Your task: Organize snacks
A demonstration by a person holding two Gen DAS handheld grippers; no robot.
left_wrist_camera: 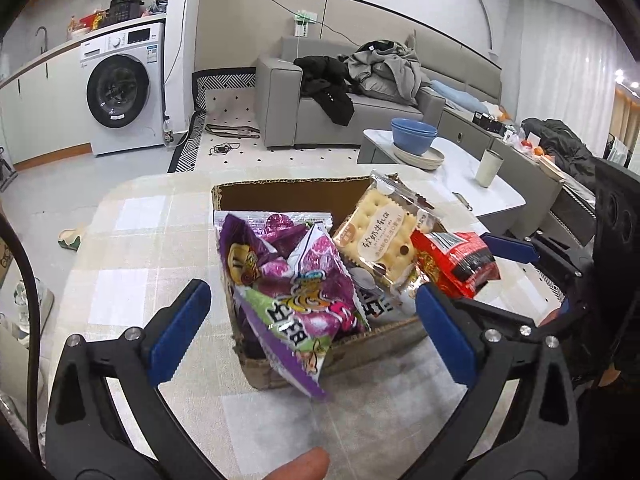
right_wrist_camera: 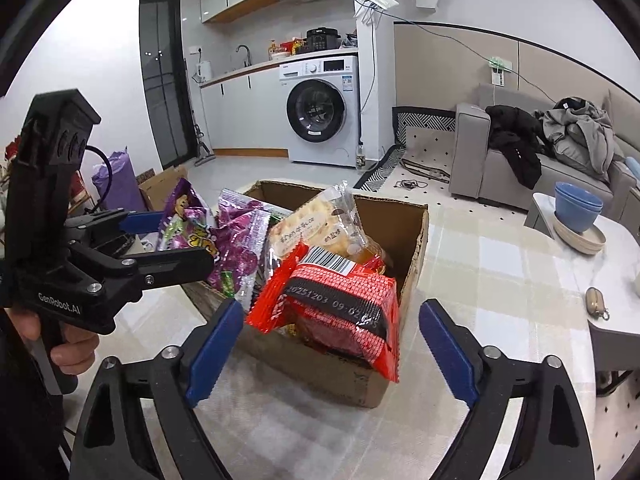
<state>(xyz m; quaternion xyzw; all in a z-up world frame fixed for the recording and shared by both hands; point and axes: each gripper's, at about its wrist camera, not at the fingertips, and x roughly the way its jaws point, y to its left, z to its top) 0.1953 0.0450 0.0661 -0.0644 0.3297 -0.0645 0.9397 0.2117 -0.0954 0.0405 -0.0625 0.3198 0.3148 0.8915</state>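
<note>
A cardboard box (left_wrist_camera: pixel 296 192) (right_wrist_camera: pixel 416 248) stands on the checked tablecloth, full of snack packs. A purple pack (left_wrist_camera: pixel 296 280) (right_wrist_camera: pixel 236 240) leans over its near edge. A cracker pack (left_wrist_camera: pixel 380 236) (right_wrist_camera: pixel 316 224) stands in the middle. A red pack (left_wrist_camera: pixel 456 260) (right_wrist_camera: pixel 344 300) lies at the box's right side. My left gripper (left_wrist_camera: pixel 312 336) is open and empty, just short of the purple pack; it also shows in the right wrist view (right_wrist_camera: pixel 168 240). My right gripper (right_wrist_camera: pixel 332 352) is open and empty, with the red pack between and beyond its fingers; one blue finger (left_wrist_camera: pixel 508 246) shows in the left wrist view.
A low white table holds blue bowls on plates (left_wrist_camera: pixel 414 136) (right_wrist_camera: pixel 578 208) and a cup (left_wrist_camera: pixel 489 168). A small pouch (right_wrist_camera: pixel 596 300) lies on the tablecloth at right. A grey sofa with clothes (left_wrist_camera: pixel 360 80) and a washing machine (left_wrist_camera: pixel 120 88) stand behind.
</note>
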